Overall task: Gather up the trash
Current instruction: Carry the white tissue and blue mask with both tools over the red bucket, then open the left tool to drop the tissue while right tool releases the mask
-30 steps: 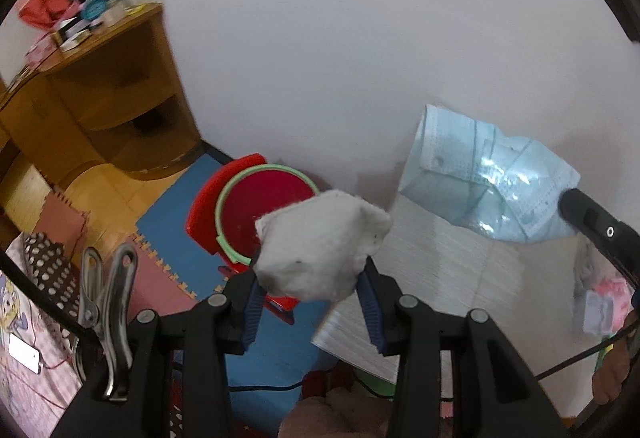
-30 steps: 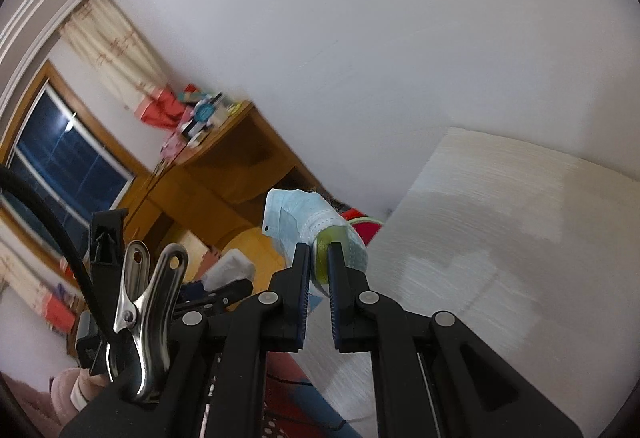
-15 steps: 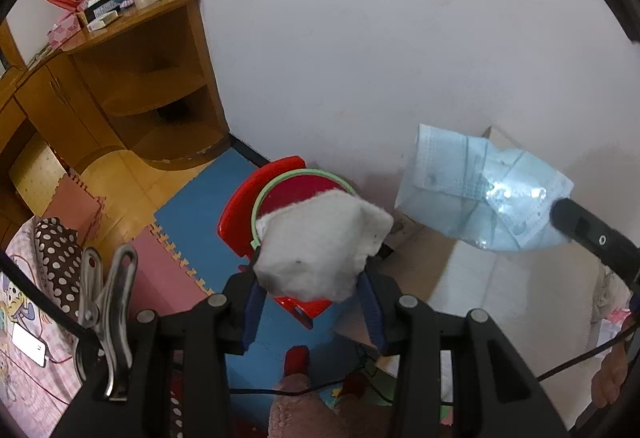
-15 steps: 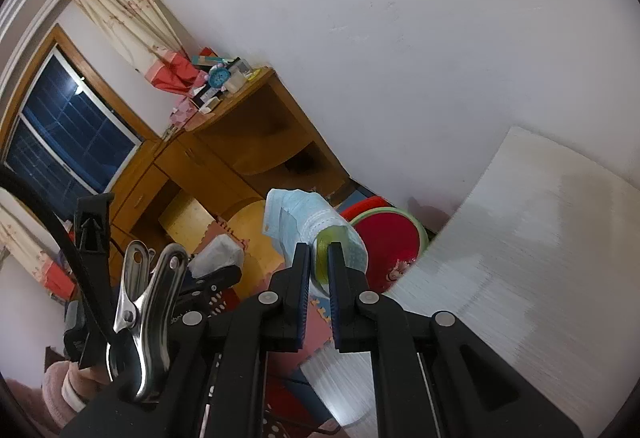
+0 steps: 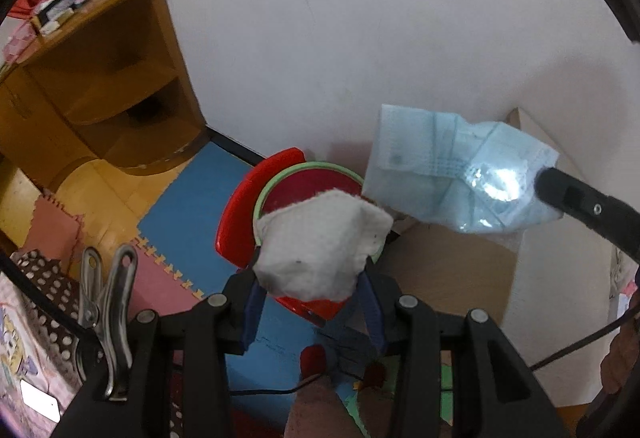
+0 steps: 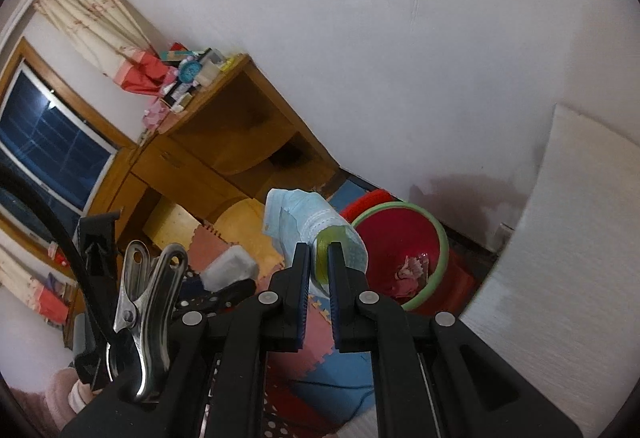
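My left gripper point(image 5: 310, 280) is shut on a crumpled white tissue point(image 5: 320, 242), held above a red bin point(image 5: 308, 184) with a green rim that stands on the floor by the wall. My right gripper point(image 6: 319, 258) is shut on a light blue face mask point(image 6: 300, 218); something yellow-green shows through the mask between the pads. In the left wrist view the same blue face mask point(image 5: 448, 166) hangs to the right of the bin, clamped by the right gripper's fingers point(image 5: 588, 204). In the right wrist view the red bin point(image 6: 404, 242) lies just right of the mask, with some pink scraps inside.
A white-topped table point(image 6: 576, 222) stands right of the bin against the wall. A wooden corner desk point(image 5: 100, 94) with clutter on top stands at the left. Blue and pink foam floor mats point(image 5: 192, 206) surround the bin. A cable point(image 5: 264, 392) runs across the floor.
Both grippers have moved off the table and down toward the red bin, which now looks larger and closer. The tissue and the mask stay clamped.
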{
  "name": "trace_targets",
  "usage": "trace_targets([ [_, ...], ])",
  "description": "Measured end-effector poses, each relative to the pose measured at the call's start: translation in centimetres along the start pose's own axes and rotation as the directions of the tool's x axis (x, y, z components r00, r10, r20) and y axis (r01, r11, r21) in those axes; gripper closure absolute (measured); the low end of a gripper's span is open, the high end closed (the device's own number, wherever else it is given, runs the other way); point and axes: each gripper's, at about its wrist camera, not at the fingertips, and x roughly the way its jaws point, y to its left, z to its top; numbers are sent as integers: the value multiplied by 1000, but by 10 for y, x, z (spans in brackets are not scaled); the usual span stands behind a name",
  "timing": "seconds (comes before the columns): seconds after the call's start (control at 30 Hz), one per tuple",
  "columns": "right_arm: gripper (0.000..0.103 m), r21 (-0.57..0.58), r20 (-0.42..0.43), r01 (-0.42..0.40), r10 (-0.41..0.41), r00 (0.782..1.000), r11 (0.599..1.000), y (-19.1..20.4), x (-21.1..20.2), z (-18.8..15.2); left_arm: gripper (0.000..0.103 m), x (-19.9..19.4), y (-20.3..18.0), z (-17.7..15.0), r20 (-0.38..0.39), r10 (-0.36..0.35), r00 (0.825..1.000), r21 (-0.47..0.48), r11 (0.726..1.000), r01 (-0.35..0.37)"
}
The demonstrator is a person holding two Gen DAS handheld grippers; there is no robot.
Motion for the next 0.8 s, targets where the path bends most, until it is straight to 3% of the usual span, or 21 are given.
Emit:
trace_targets([
  [0.3, 93, 12, -94, 123, -121, 988, 992, -1, 68, 14, 59, 67, 11, 9, -42, -74, 996, 27, 997, 75],
  [0.57, 93, 6, -199, 245, -239, 950, 970, -25, 126, 25, 59, 125, 12, 12, -113, -120, 986, 10, 992, 122],
  [0.8, 93, 7, -271, 302, -289, 918, 953, -51, 168, 28, 59, 170, 7, 14, -157, -142, 977, 9, 989, 145],
])
